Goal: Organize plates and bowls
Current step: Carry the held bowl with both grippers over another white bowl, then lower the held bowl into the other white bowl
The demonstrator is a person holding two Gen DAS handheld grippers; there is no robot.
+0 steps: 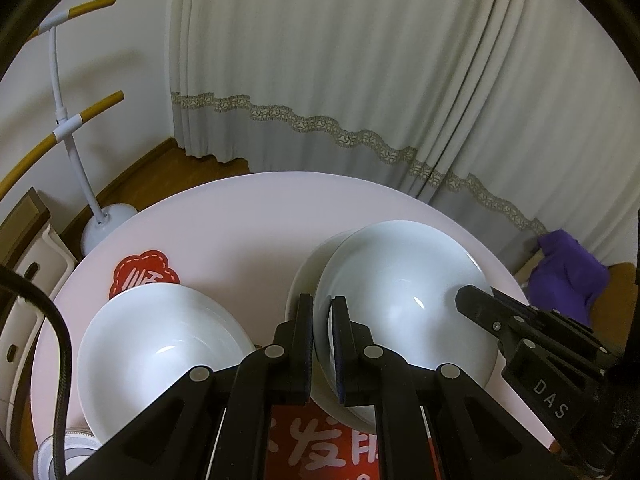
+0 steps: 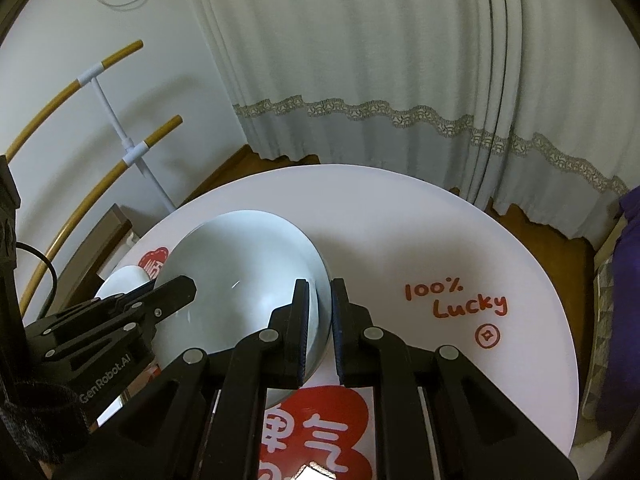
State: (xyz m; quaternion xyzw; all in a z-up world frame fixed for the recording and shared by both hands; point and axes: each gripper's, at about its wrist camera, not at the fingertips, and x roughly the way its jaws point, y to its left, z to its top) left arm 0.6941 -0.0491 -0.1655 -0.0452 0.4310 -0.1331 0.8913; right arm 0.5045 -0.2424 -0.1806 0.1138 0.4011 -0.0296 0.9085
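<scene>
A large white bowl [image 1: 404, 304] is held tilted above the round white table [image 1: 224, 216], over another white dish [image 1: 304, 276] whose edge shows behind it. My left gripper [image 1: 322, 312] is shut on the bowl's left rim. My right gripper [image 2: 320, 300] is shut on its right rim; the bowl [image 2: 244, 276] fills the left of the right wrist view. The right gripper also shows in the left wrist view [image 1: 476, 300]. A second white bowl [image 1: 160, 352] rests on the table at the left; it also shows in the right wrist view [image 2: 120, 280].
The table carries red stickers [image 1: 144, 276] and red "100% Lucky" lettering [image 2: 456, 300]. A white stand with wooden bars [image 1: 72, 136] stands at the left. Curtains [image 1: 360, 80] hang behind. A purple cloth [image 1: 568, 272] lies at the right. A small patterned dish [image 1: 72, 448] sits at the near left.
</scene>
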